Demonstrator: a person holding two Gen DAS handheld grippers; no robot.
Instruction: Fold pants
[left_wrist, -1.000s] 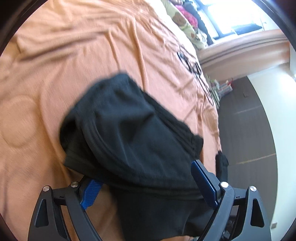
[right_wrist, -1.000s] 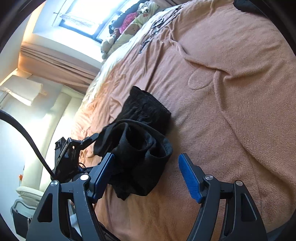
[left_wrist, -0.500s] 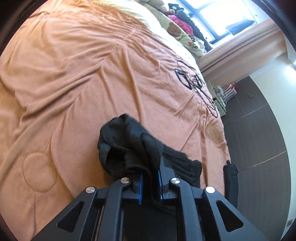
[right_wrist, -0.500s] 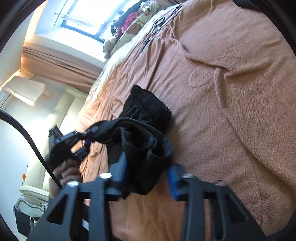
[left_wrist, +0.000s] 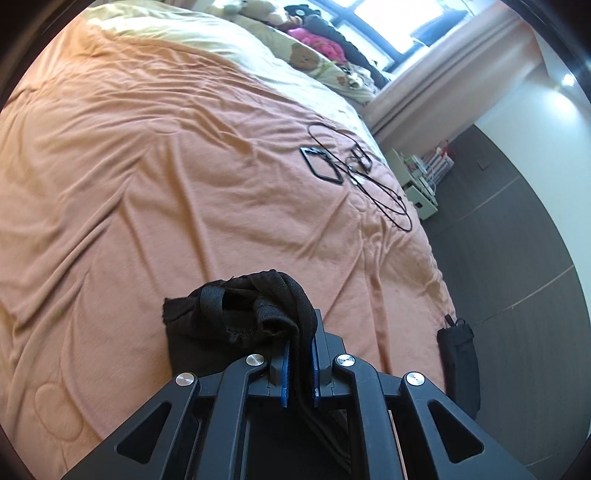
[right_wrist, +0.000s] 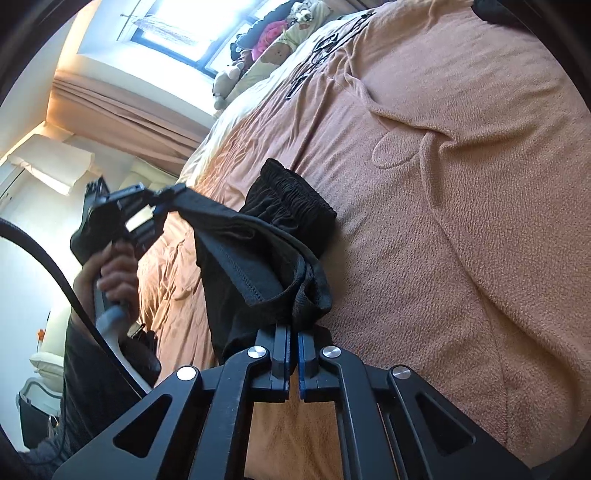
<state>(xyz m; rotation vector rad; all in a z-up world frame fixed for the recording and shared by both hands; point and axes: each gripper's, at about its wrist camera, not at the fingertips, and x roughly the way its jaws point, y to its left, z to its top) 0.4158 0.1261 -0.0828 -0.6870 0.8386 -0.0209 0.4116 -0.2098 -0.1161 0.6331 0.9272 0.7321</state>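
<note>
From the left wrist, the left gripper (left_wrist: 298, 363) has its blue pads drawn almost together on a fold of the black pants (left_wrist: 240, 314). The cloth bunches just ahead of the fingertips, a flat strap-like edge looped over the heap, and a strip of fabric runs back between the jaws and down under the frame. The bundle shows no clear long axis here; it hangs in front of the tool above the orange bedspread (left_wrist: 166, 177). Far ahead and to the right of the fingers lie a dark phone-like slab (left_wrist: 322, 168) and a tangle of thin black cable (left_wrist: 380, 192). A black pouch (left_wrist: 460, 365) hangs at the bed's edge, right of the gripper. Cushions and soft toys (left_wrist: 306, 55) sit far ahead by the window.

From the right wrist, the right gripper (right_wrist: 293, 360) is fully pinched, its jaws having just closed, with a hem of the pants (right_wrist: 266, 251) caught at the fingertips. From there the garment stretches up and to the left as a taut band to the left gripper (right_wrist: 157, 208), held by a hand (right_wrist: 110, 280), so the long axis runs between the two tools. The gathered elastic waistband lies ahead of the right fingers, resting on the bedspread (right_wrist: 461, 184).
</note>
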